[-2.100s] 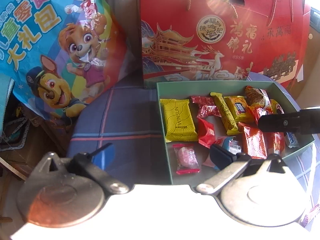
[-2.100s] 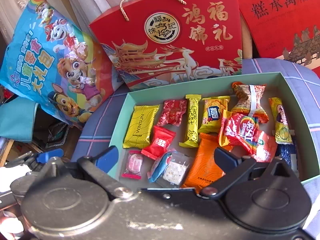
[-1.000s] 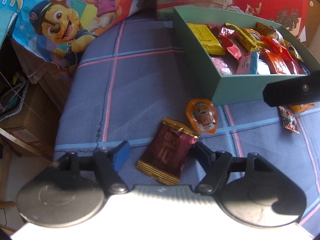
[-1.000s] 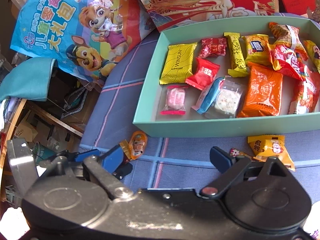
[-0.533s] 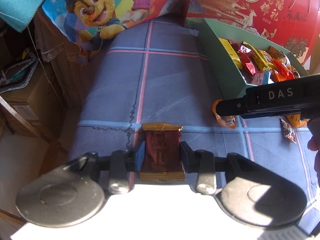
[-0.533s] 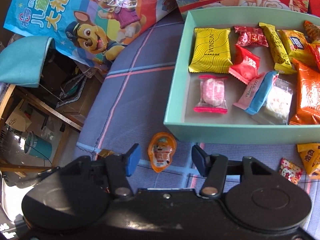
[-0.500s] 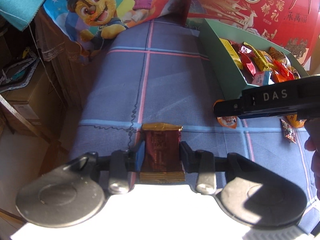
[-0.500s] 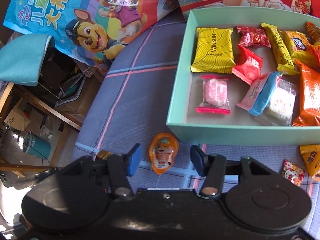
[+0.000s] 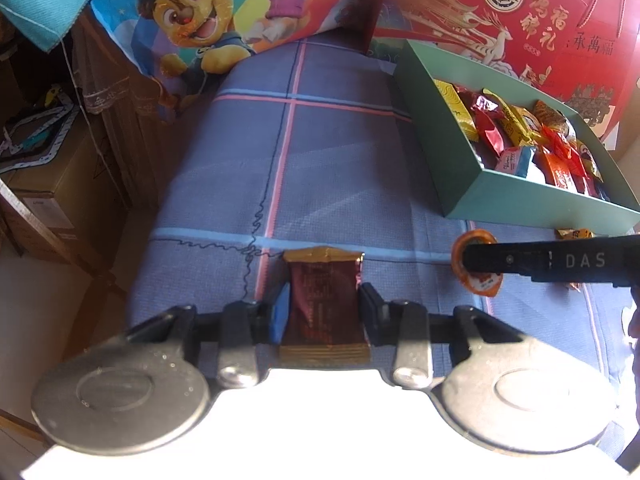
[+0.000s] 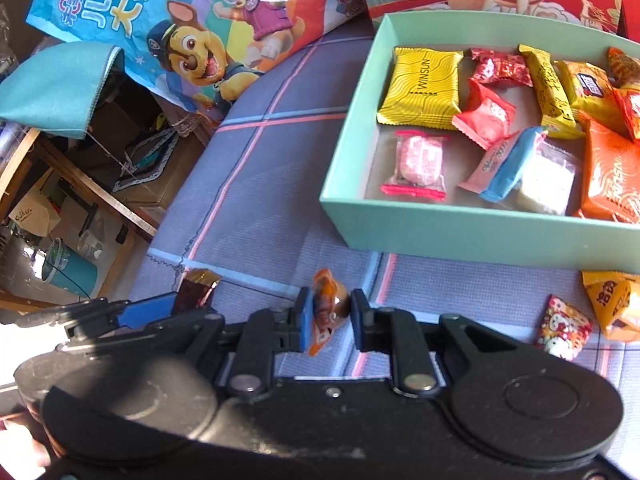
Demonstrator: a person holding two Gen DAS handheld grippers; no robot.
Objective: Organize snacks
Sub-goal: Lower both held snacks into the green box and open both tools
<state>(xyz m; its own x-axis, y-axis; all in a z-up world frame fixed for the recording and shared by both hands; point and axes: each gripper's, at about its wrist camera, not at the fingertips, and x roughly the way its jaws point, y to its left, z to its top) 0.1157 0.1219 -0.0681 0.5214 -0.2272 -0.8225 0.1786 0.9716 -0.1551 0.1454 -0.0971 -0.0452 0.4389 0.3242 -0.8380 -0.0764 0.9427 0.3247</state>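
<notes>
Since the earlier frames we had swung both grippers off the green box [image 10: 460, 236] and down to the loose snacks on the checked table [image 9: 328, 152] in front of it. The left gripper [image 9: 322, 312] had its jaws clamped on the brown packet [image 9: 324, 304]. The right gripper [image 10: 327, 316] had just been closing its jaws, and they pinched the orange jelly cup [image 10: 326, 308], tipped onto its edge.

We judged the jelly cup the likelier to fail: held by its rim and rounded side, it could squirt out or twist once lifted. The brown packet was held across its middle, so its slack foil could buckle and slide.

The brown packet lay flat near the table's front edge, its long axis running away from us along the left fingers [image 9: 280, 312], gold crimp pointing up the table. The jelly cup's long axis ran likewise between the right jaws.
</notes>
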